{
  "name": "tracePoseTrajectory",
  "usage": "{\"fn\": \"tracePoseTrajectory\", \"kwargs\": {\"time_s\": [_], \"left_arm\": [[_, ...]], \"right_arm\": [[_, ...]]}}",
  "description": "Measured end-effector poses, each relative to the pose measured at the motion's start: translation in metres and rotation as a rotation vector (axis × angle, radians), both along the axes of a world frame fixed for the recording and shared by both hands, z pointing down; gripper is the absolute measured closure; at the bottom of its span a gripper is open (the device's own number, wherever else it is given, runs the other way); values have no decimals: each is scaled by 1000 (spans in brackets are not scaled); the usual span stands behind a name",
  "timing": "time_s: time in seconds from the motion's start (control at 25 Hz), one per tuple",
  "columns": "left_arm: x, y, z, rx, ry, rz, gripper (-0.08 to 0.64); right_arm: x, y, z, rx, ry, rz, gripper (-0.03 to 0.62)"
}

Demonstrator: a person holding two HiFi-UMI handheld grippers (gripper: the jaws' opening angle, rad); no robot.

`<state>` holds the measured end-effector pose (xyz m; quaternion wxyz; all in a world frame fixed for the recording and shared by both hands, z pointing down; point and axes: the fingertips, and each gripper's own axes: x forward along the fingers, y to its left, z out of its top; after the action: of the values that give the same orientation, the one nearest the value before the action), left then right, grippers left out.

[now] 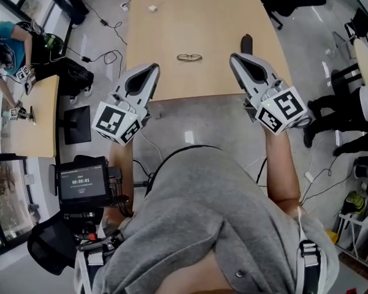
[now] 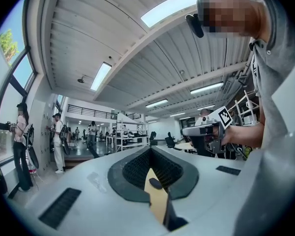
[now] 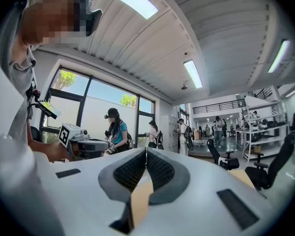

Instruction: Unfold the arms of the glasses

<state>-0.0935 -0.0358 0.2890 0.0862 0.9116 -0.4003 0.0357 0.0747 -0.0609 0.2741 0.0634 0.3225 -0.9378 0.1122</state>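
A grey shirt [image 1: 196, 213] is closest, with two tools held out past it over the near edge of the worktop [image 1: 202, 17].
The left tool [image 1: 153, 68] and the right tool [image 1: 233, 57] are both shut tight, tips together, with nothing in them. The glasses [image 1: 189, 57] lie on the worktop between the two tools, near the tips, touching neither.

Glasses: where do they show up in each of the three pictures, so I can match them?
Head view: glasses upper centre, lying on the table.
Left gripper view: not in it.
Right gripper view: not in it.
Shared landmark: the tan table, a strip below the jaws in both gripper views.
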Motion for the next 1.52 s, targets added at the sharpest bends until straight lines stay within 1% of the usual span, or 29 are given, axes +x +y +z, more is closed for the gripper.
{"fn": "tracePoseTrajectory", "kwargs": {"time_s": [0.28, 0.4, 0.52, 0.64, 0.72, 0.88, 1.0, 1.08, 1.12, 1.2, 1.28, 1.32, 1.36, 1.4, 1.48, 1.52], "left_arm": [[-15, -50, 38, -36, 25, 30, 554], [-8, -71, 53, -51, 27, 32, 554], [5, -100, 64, -53, 12, 25, 554], [15, -131, 76, -47, 9, -1, 554], [21, -152, 87, -56, 5, -30, 554], [40, -186, 112, -81, -21, -90, 554], [48, -198, 132, -86, -62, -104, 554], [39, -184, 133, -88, -83, -113, 554], [30, -166, 126, -81, -81, -125, 554], [19, -110, 104, -41, -66, -149, 554], [25, -56, 90, 4, -63, -149, 554], [31, -39, 92, 3, -68, -137, 554], [34, -29, 102, -20, -70, -118, 554], [31, -27, 116, -60, -67, -99, 554], [11, -37, 148, -135, -50, -81, 554], [-1, -47, 159, -152, -46, -88, 554]], "right_arm": [[-21, -47, 35, -36, 58, -3, 584], [-19, -72, 45, -22, 70, -24, 584], [-11, -103, 55, -18, 58, -39, 584], [-9, -138, 72, -18, 41, -65, 584], [-7, -163, 85, -26, 27, -85, 584], [3, -196, 118, -60, 26, -139, 584], [4, -213, 148, -95, 38, -161, 584], [-7, -201, 155, -116, 34, -172, 584], [-16, -182, 151, -115, 36, -181, 584], [-27, -126, 131, -83, 56, -194, 584], [-22, -73, 117, -32, 85, -195, 584], [-17, -54, 120, -29, 98, -187, 584], [-15, -42, 130, -51, 113, -174, 584], [-18, -35, 146, -90, 134, -161, 584], [-36, -37, 179, -166, 187, -155, 584], [-48, -44, 191, -180, 217, -169, 584]]}}
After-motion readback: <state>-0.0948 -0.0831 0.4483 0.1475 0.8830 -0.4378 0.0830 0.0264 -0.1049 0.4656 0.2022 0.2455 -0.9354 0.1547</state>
